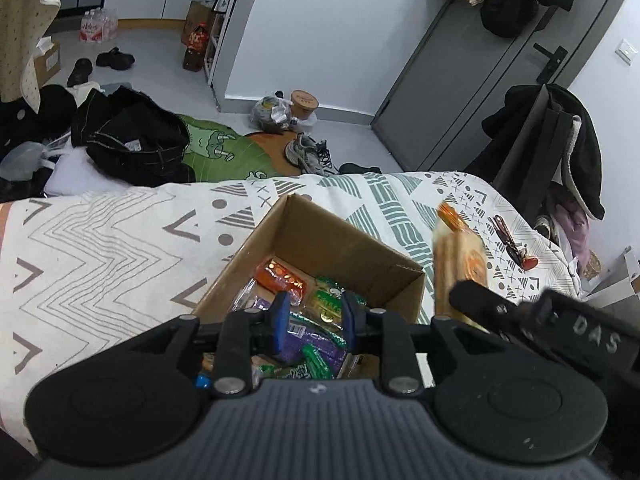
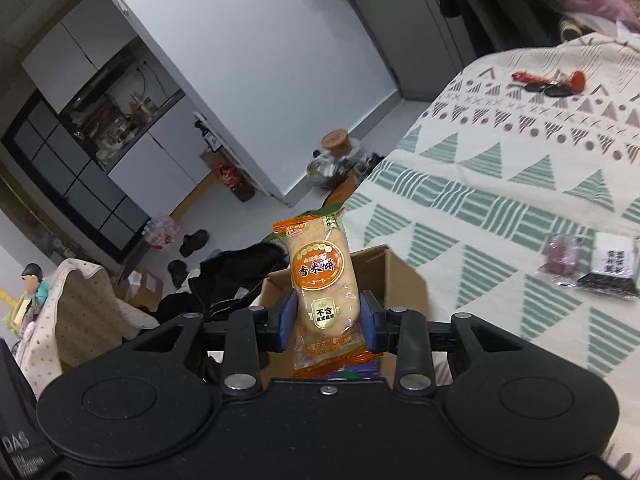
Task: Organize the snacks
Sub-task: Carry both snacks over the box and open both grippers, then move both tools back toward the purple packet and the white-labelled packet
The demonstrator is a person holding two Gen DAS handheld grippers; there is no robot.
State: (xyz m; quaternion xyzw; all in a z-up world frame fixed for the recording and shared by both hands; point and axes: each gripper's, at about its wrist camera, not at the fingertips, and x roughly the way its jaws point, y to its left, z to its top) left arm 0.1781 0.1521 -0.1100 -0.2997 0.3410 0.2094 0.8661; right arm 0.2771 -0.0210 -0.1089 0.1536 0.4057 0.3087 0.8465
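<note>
The left gripper [image 1: 315, 316] hangs released over an open brown cardboard box [image 1: 320, 240] of wrapped snacks on the patterned bedspread [image 1: 100, 240]. Beside it, the right gripper [image 2: 328, 320] grasps an upright orange-wrapped rice cracker packet [image 2: 322, 276] above the box.

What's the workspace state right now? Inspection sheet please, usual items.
Surface: bed with patterned white, green and grey cover.
Job's things: open brown cardboard box on the bed, holding mixed snack packets; orange-wrapped rice cracker packet gripped; two more packets loose on the cover.
Clutter: keys with red fob on the cover.
Grippers: left gripper open over the box, empty; right gripper shut on the packet, near the box.
Cables: nothing seen.
Surroundings: black clothes, shoes, grey door.
</note>
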